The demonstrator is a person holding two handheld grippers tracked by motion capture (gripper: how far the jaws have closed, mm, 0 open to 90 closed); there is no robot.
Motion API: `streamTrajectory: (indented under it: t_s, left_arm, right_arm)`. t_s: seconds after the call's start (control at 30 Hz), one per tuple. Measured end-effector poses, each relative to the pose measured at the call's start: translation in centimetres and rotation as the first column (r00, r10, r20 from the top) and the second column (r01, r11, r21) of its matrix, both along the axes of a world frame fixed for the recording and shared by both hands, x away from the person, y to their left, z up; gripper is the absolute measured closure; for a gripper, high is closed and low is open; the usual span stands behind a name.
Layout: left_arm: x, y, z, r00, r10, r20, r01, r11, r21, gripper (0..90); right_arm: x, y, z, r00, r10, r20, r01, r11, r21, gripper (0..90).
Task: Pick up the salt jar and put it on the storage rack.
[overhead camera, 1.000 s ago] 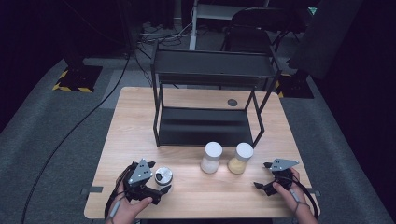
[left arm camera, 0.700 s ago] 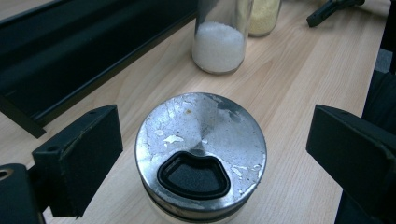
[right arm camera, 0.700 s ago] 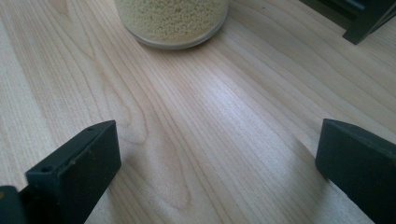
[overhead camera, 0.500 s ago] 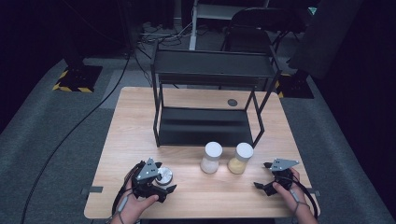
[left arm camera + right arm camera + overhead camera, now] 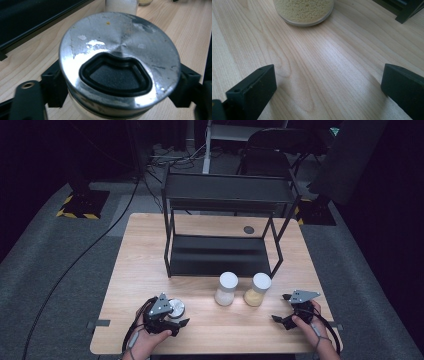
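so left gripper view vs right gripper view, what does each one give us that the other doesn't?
Left gripper view: the silver-lidded jar sits between the left gripper's jaws, which press its sides, and the lid's black flap is readable; a white-filled jar stands behind.

Right gripper view: the right gripper has its jaws wide apart over bare wood, with the base of the yellow-grain jar ahead.

Both: the wooden table and an edge of the black shelf rack.
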State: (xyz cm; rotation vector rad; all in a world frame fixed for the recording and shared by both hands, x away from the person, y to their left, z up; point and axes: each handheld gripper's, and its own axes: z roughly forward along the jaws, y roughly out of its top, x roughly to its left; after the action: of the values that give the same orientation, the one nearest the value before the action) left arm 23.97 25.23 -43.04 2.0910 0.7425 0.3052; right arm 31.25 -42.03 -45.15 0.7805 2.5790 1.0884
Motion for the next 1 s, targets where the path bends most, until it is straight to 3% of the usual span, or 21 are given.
streamTrajectory:
  t_s: [0.03,0.1,0.3,0.4,0.6,1.0]
  left_arm:
    - [-0.2,0.0,0.0,0.9999,0.009,0.012,-0.009,0.9999,0.007,28.1]
    - [-0.5,0.1,-0.1,0.9996,0.016,0.022,-0.016,0.9998,0.008,30.2]
    - [-0.6,-0.3,0.2,0.9995,0.018,0.027,-0.019,0.9995,0.027,30.6]
    - [-0.7,-0.8,0.8,0.9994,0.015,0.031,-0.016,0.9982,0.057,30.6]
    - [-0.3,-1.0,2.3,0.9995,0.011,0.029,-0.012,0.9993,0.035,30.6]
    - [2.5,-2.1,4.6,0.9995,-0.005,0.031,0.003,0.9988,0.049,30.6]
  right_arm:
    - [0.0,0.0,0.0,1.0,0.0,0.0,0.0,1.0,0.0,0.0]
    - [0.0,0.0,0.0,1.0,0.0,0.0,0.0,1.0,0.0,0.0]
    - [0.0,0.0,0.0,1.0,-0.001,0.0,0.001,1.0,0.0,0.0]
    - [0.0,0.0,0.0,1.0,-0.002,0.0,0.002,1.0,0.0,0.0]
    - [-0.2,0.1,0.0,1.0,-0.009,0.0,0.009,1.0,0.0,0.0]
    - [-0.3,0.1,0.0,0.9999,-0.011,0.0,0.011,0.9999,-0.001,0.0]
